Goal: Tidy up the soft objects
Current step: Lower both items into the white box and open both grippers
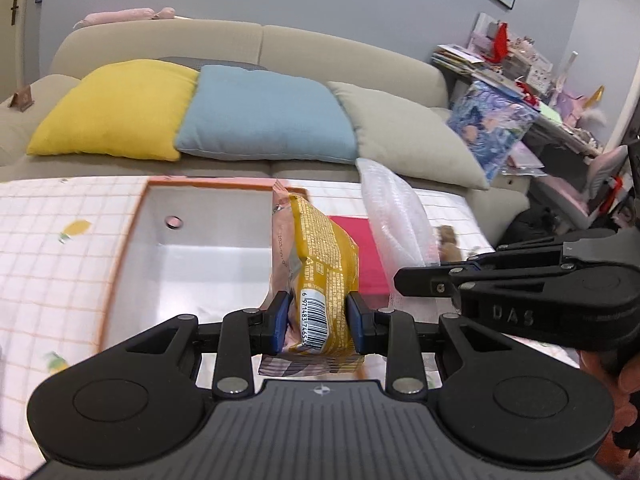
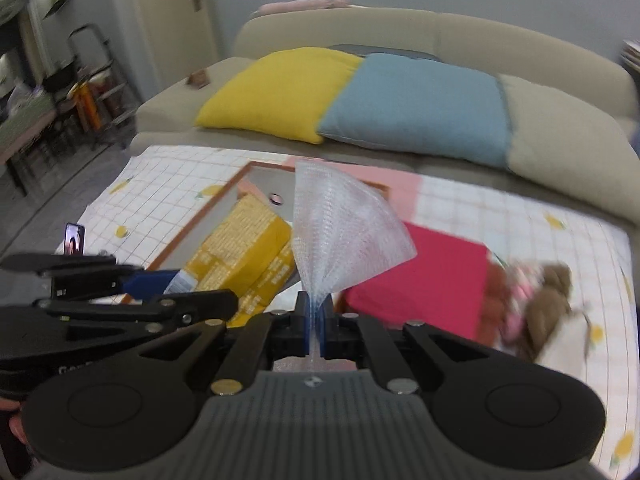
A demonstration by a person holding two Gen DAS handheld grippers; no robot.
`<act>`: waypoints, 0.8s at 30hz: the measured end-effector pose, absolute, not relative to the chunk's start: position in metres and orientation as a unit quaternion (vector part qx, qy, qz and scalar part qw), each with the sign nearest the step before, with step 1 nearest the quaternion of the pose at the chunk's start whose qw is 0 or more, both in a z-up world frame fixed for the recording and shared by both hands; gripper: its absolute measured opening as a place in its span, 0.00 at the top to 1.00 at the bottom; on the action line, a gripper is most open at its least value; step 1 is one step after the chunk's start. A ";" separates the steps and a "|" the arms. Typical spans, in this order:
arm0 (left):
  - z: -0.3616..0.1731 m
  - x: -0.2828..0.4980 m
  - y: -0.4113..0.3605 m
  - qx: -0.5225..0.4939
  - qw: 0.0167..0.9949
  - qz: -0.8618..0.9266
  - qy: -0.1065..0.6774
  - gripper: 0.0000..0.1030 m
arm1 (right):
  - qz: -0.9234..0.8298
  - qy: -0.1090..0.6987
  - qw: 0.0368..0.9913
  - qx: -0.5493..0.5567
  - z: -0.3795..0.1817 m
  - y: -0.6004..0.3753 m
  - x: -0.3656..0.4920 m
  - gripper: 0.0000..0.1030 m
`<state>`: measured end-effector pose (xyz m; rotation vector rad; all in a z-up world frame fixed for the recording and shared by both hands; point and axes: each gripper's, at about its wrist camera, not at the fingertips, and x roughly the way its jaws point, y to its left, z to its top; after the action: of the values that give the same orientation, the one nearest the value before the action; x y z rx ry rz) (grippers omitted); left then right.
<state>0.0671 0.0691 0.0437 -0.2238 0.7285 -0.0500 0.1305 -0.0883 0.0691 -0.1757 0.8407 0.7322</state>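
My left gripper (image 1: 319,322) is shut on a yellow snack packet (image 1: 320,264) with a barcode, held above the near edge of a white box (image 1: 208,256) with an orange rim. The packet also shows in the right wrist view (image 2: 244,256), over the box (image 2: 224,216). My right gripper (image 2: 317,322) is shut on a sheet of white bubble wrap (image 2: 344,236) that fans upward. It shows in the left wrist view (image 1: 394,216), with the right gripper (image 1: 404,280) just right of the packet.
A magenta cloth (image 2: 424,284) lies on the checked tablecloth (image 2: 520,216) right of the box. A brown plush toy (image 2: 544,304) lies at the right. Behind stands a beige sofa (image 1: 320,52) with yellow, blue and beige cushions. A cluttered shelf (image 1: 516,76) is at the far right.
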 end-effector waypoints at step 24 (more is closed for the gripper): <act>-0.044 0.160 0.137 -0.015 0.874 -0.008 0.486 0.69 | 0.388 0.463 0.747 -0.277 -0.044 0.044 0.213 0.99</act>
<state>0.1604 0.1365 -0.0437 -0.0321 1.0142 -0.0174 0.2127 0.0436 -0.0438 -0.6068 1.0134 0.8495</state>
